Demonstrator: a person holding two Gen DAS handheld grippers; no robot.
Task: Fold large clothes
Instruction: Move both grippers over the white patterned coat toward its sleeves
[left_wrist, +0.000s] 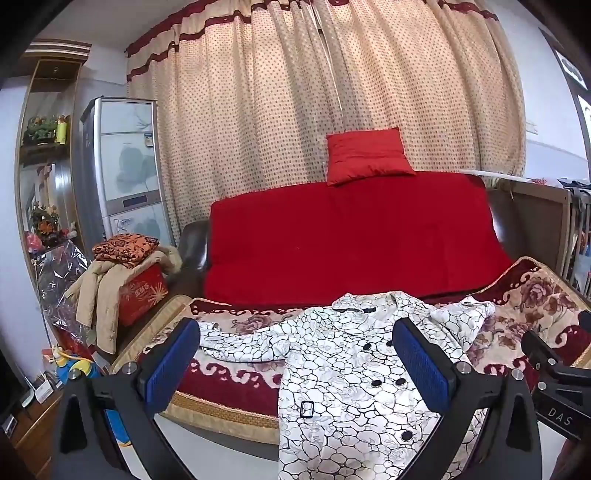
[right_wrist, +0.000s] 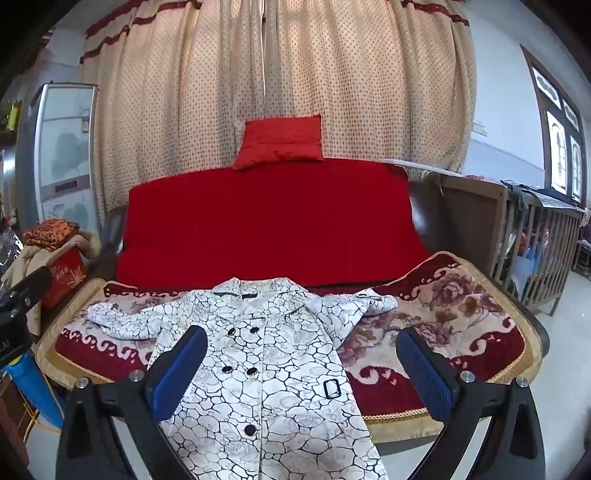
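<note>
A white coat with a black crackle pattern and dark buttons (left_wrist: 343, 373) lies face up on the sofa seat, collar toward the backrest, sleeves spread to both sides, hem hanging over the front edge. It also shows in the right wrist view (right_wrist: 258, 365). My left gripper (left_wrist: 295, 362) is open and empty, held in front of and above the coat's left half. My right gripper (right_wrist: 299, 365) is open and empty, held above the coat's right half. The right gripper's body shows at the right edge of the left wrist view (left_wrist: 554, 373).
The floral red and beige seat cover (right_wrist: 461, 321) lies under the coat. A red blanket (left_wrist: 351, 236) covers the backrest, with a red cushion (left_wrist: 365, 155) on top. A red box with piled clothes (left_wrist: 133, 280) stands left. A wooden crib (right_wrist: 535, 236) stands right.
</note>
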